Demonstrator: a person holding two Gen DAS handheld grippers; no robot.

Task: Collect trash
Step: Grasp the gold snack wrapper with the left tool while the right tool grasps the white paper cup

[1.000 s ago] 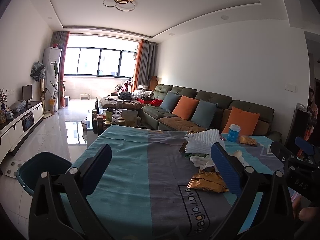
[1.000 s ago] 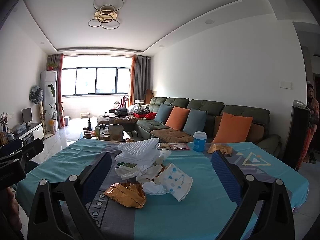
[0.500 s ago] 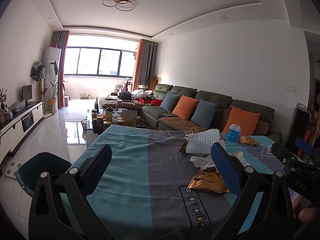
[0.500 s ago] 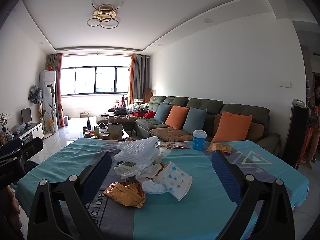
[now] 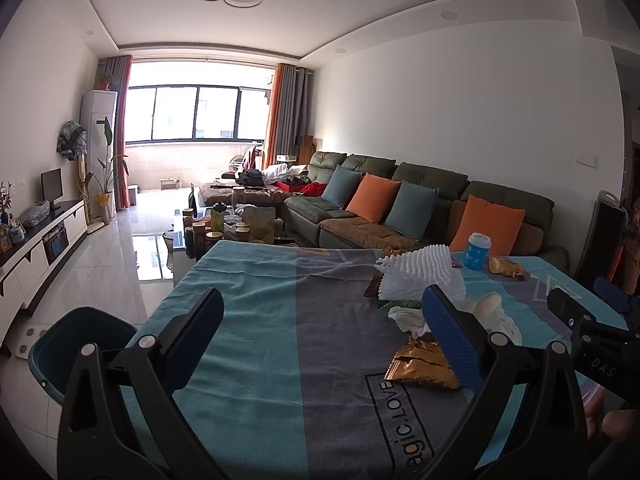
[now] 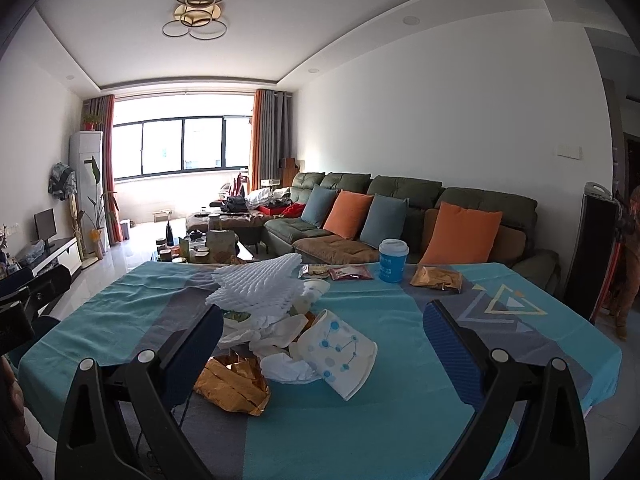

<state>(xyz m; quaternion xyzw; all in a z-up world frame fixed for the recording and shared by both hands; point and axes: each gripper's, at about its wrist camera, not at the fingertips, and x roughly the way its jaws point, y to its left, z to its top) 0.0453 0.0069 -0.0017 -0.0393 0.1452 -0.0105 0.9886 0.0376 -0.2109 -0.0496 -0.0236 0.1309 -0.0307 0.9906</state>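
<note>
Both hand-held grippers, left (image 5: 322,316) and right (image 6: 322,328), spread wide, empty, above table (image 6: 400,420); trash pile (image 6: 280,320), possibly tissue, central.

Matt woven cloth over the tabletop (image 6: 400,400), crinkled shiny gold foil wrapper (image 6: 232,384), white ribbed foam netting (image 6: 256,288), printed paper cup (image 6: 340,354), glossy tiled floor (image 5: 120,264), matt black plastic claw arms.

We're looking at a home living room: green sofa (image 6: 400,196) lining the wall, TV (image 5: 52,185) sitting opposite.
</note>
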